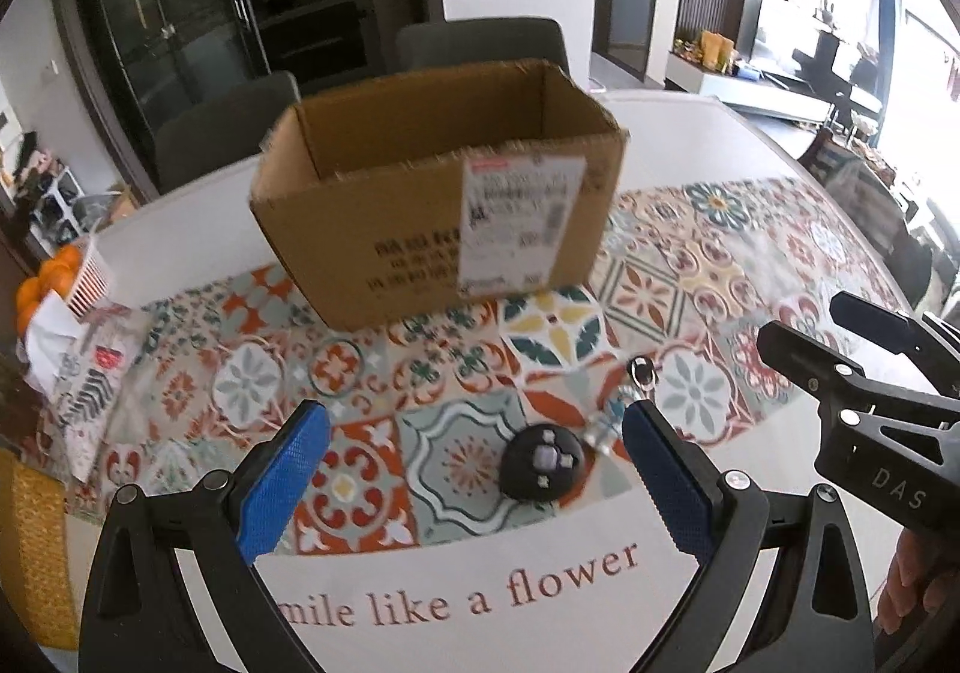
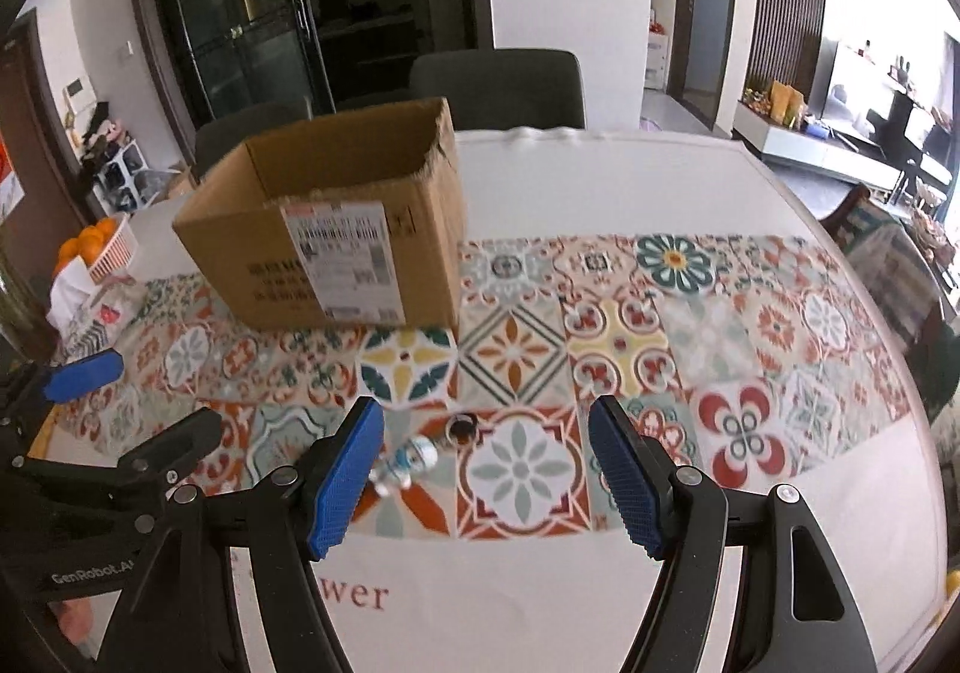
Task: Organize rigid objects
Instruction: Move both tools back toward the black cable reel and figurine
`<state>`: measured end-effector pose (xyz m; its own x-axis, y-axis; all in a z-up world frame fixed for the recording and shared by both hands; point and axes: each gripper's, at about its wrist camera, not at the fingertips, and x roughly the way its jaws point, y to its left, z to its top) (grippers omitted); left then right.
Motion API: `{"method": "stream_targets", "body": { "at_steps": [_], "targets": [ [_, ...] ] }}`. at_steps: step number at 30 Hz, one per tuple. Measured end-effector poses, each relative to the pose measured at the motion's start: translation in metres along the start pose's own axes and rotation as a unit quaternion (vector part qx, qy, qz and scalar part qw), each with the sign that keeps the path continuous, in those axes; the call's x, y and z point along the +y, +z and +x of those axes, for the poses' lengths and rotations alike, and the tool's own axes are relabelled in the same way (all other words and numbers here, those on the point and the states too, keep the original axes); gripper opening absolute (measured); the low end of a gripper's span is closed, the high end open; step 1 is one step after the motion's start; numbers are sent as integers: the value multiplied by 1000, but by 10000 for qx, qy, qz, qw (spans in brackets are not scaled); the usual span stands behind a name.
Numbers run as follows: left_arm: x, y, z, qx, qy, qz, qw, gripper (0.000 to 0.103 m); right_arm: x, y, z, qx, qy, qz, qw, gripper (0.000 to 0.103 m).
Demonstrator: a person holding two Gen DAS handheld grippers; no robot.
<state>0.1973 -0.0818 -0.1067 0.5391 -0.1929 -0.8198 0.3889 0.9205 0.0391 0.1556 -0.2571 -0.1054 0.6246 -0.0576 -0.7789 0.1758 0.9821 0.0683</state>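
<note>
An open cardboard box with a shipping label stands on the patterned tablecloth; it also shows in the right wrist view. A black round object with white marks lies on the cloth between my left gripper's open blue fingers, nearer the right one. A small blue-white figurine lies just right of my right gripper's left finger; it shows in the left view. A small dark ring-like object lies beyond it, also in the left view. My right gripper is open and empty.
A basket of oranges and a paper packet sit at the table's left edge. Dark chairs stand behind the table. The cloth's white border with printed words lies close to me. The right gripper shows in the left view.
</note>
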Motion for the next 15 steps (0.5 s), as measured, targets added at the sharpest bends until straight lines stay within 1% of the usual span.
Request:
{"method": "stream_targets", "body": {
  "at_steps": [9,15],
  "targets": [
    [-6,-25,27,275,-273,51,9992,99,-1,-26,16,254,-43,-18,9997,71],
    [-11,-35,43,322,-472,197,9982,99,-3,-43,29,437,-37,37,9990,71]
  ]
}}
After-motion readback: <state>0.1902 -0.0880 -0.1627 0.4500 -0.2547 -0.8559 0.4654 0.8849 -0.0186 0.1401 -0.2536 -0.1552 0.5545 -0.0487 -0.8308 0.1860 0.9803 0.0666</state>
